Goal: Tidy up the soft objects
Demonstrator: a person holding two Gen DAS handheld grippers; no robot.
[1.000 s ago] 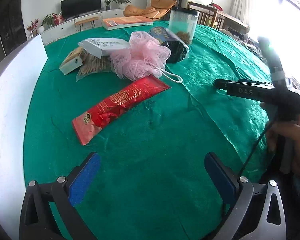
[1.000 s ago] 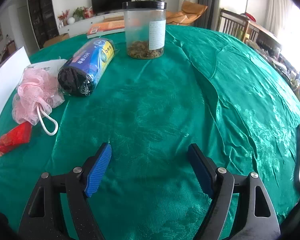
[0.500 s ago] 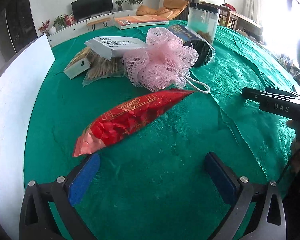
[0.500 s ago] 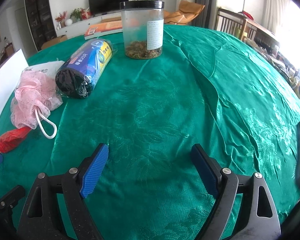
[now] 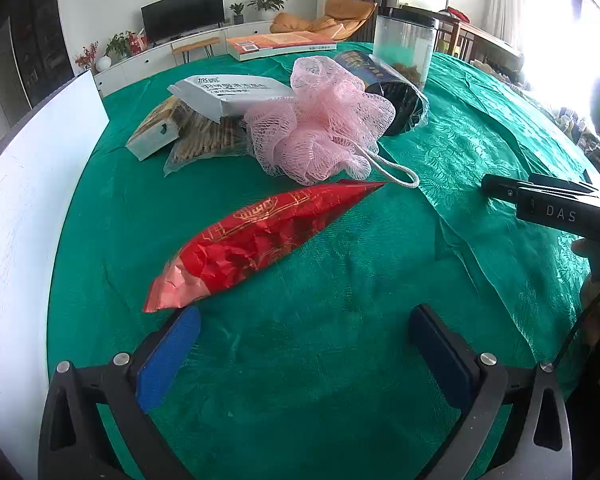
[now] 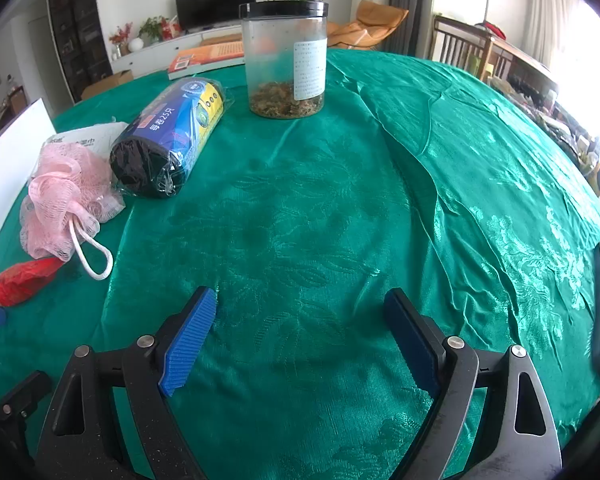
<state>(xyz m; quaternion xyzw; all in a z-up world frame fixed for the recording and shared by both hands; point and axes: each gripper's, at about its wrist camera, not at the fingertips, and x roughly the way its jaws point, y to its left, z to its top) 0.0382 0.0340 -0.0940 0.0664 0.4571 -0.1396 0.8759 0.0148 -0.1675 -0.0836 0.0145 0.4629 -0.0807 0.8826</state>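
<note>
A red foil packet (image 5: 260, 236) lies on the green tablecloth (image 5: 340, 340), its near end just beyond my left gripper's left pad. My left gripper (image 5: 304, 336) is open, with only cloth between its fingers. Behind the packet sits a pink mesh bath puff (image 5: 320, 124) with a white cord loop. A dark roll of bags (image 6: 168, 140) lies beside the puff. In the right wrist view the puff (image 6: 60, 200) and the packet's tip (image 6: 20, 282) are at the left edge. My right gripper (image 6: 300, 322) stands open over bare cloth.
A clear jar with a black lid (image 6: 286, 60) stands at the back. A white pack (image 5: 228, 94), a bag of sticks (image 5: 204, 140) and a small box (image 5: 152, 132) lie behind the puff. A book (image 5: 276, 42) is at the far edge. A white board (image 5: 24, 184) flanks the left.
The left gripper came closer to the red packet and lower, so the packet and puff look larger. The right gripper's fingers spread slightly wider.
</note>
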